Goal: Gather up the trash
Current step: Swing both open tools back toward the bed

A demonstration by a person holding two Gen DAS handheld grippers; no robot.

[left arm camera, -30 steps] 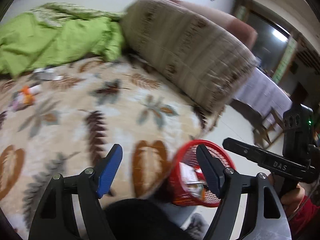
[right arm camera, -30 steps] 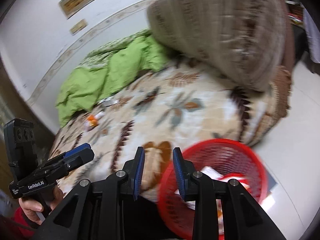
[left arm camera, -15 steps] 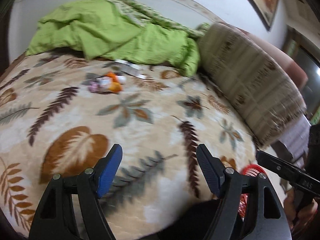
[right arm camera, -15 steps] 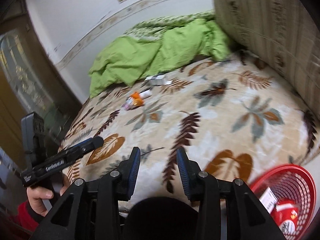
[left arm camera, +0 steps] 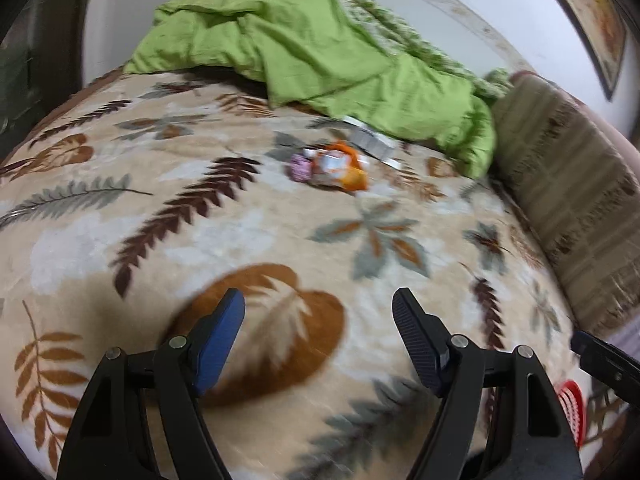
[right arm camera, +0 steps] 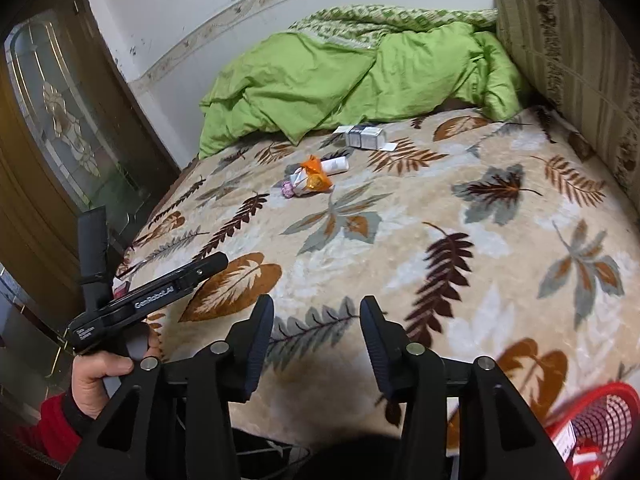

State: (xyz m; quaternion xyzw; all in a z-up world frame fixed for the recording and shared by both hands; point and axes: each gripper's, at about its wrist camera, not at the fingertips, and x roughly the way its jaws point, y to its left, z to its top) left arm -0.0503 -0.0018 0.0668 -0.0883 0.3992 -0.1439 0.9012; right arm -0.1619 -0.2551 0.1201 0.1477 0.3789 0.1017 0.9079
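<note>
An orange and white wrapper bundle (left arm camera: 334, 164) (right arm camera: 310, 178) with a small pink piece (left arm camera: 301, 168) lies on the leaf-patterned blanket (left arm camera: 240, 240), far ahead of both grippers. A white tube (right arm camera: 335, 165) and a grey-white box (right arm camera: 365, 137) (left arm camera: 370, 142) lie behind it. The red mesh basket (right arm camera: 596, 424) (left arm camera: 573, 406) holding trash stands at the bed's near right corner. My left gripper (left arm camera: 319, 338) is open and empty over the blanket. My right gripper (right arm camera: 317, 340) has its jaws opening, with nothing between them.
A crumpled green duvet (right arm camera: 340, 76) (left arm camera: 320, 52) fills the far side of the bed. A striped brown bolster (right arm camera: 572, 52) (left arm camera: 572, 184) runs along the right. A dark wooden door with glass (right arm camera: 52, 128) stands left. A hand in a red sleeve (right arm camera: 96, 376) holds the left gripper's handle.
Both views swung left from the red basket and bolster toward the middle of the bed; the trash pile now lies ahead. The right gripper's jaws spread wider.
</note>
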